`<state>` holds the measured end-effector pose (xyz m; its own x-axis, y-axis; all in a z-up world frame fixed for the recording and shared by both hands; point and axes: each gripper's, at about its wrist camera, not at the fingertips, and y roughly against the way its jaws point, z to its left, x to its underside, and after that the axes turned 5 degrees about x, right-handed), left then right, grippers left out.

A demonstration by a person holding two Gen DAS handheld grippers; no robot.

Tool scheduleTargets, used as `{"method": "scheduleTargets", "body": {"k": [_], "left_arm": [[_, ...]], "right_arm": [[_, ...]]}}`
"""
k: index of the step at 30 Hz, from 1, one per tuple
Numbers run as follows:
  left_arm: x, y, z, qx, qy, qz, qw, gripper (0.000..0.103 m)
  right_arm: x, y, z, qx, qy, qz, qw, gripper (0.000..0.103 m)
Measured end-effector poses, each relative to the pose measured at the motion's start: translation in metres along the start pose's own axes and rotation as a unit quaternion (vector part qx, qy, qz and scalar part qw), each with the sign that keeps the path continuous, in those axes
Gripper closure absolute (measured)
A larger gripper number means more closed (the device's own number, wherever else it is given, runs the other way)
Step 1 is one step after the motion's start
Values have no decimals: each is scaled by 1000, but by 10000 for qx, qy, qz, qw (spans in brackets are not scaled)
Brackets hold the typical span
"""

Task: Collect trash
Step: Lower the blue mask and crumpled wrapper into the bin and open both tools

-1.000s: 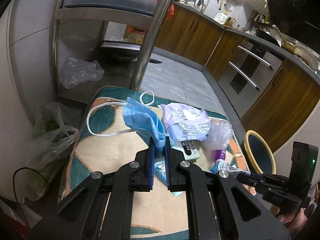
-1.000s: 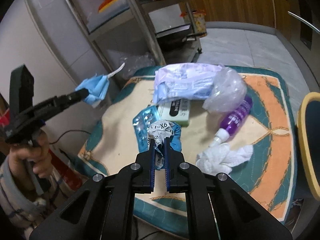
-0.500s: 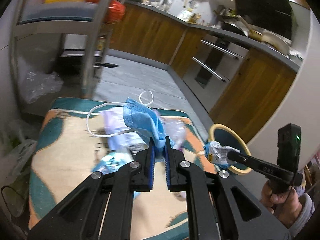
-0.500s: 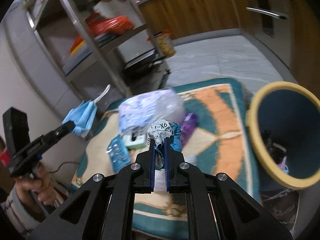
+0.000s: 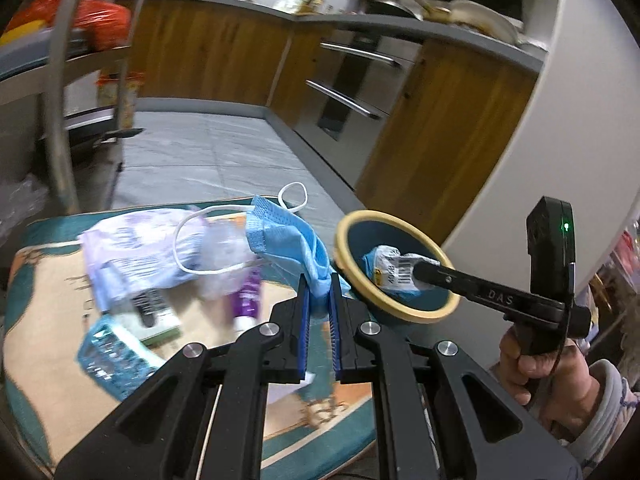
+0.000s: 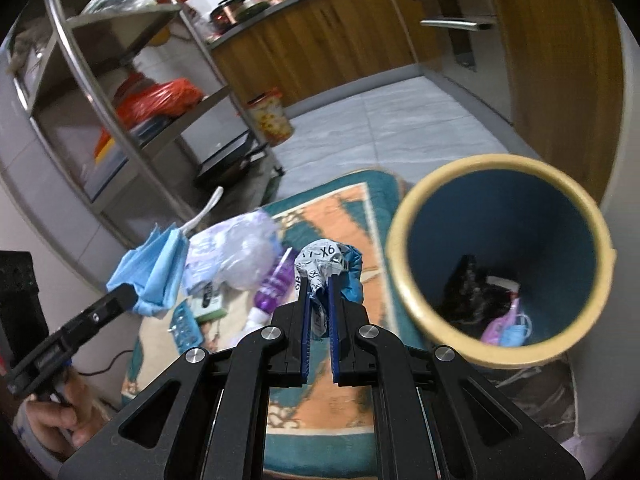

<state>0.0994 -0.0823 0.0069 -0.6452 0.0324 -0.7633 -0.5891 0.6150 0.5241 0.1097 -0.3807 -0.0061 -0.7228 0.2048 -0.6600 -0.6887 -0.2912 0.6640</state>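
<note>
Kitchen floor holds a patterned mat [image 5: 48, 360] still strewn with a purple bottle [image 6: 276, 280], a blister pack [image 5: 112, 356] and plastic wrappers [image 5: 132, 248]. Beside it, the bin [image 6: 404, 220] already contains some rubbish. The left gripper [image 5: 319, 296] pinches a blue face mask [image 5: 288, 240] and the right gripper [image 6: 319, 292] a crumpled wrapper [image 6: 320, 260], both near the bin's rim, neither dropped in yet.

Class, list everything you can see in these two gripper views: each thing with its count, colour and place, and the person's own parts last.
Face mask: one, blue, in left gripper.
Crumpled wrapper: one, white and blue, in right gripper.
Bin: one, blue, cream rim, beside mat.
Mat: one, teal and orange, under the trash.
Purple bottle: one, on mat.
Blister pack: one, light blue, on mat.
Lilac packet: one, on mat.
Left gripper: black, shut.
Right gripper: black, shut.
Hand: holds right gripper.
</note>
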Motion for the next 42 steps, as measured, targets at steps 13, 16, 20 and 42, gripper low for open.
{"method": "scheduleTargets", "body": {"k": [13, 16, 20, 42], "left_arm": [[-12, -76, -72, 509, -728, 413, 9952, 95], [-11, -98, -79, 559, -776, 561, 9938, 95], [-12, -126, -82, 649, -699, 717, 9929, 95], [9, -235, -68, 877, -124, 1638, 9825, 94]], "right_arm": [[1, 28, -70, 764, -623, -262, 9948, 94], [2, 28, -78, 831, -730, -253, 9935, 94], [2, 27, -85, 894, -821, -246, 9923, 94], [16, -16, -113, 1142, -1255, 457, 9844, 94]]}}
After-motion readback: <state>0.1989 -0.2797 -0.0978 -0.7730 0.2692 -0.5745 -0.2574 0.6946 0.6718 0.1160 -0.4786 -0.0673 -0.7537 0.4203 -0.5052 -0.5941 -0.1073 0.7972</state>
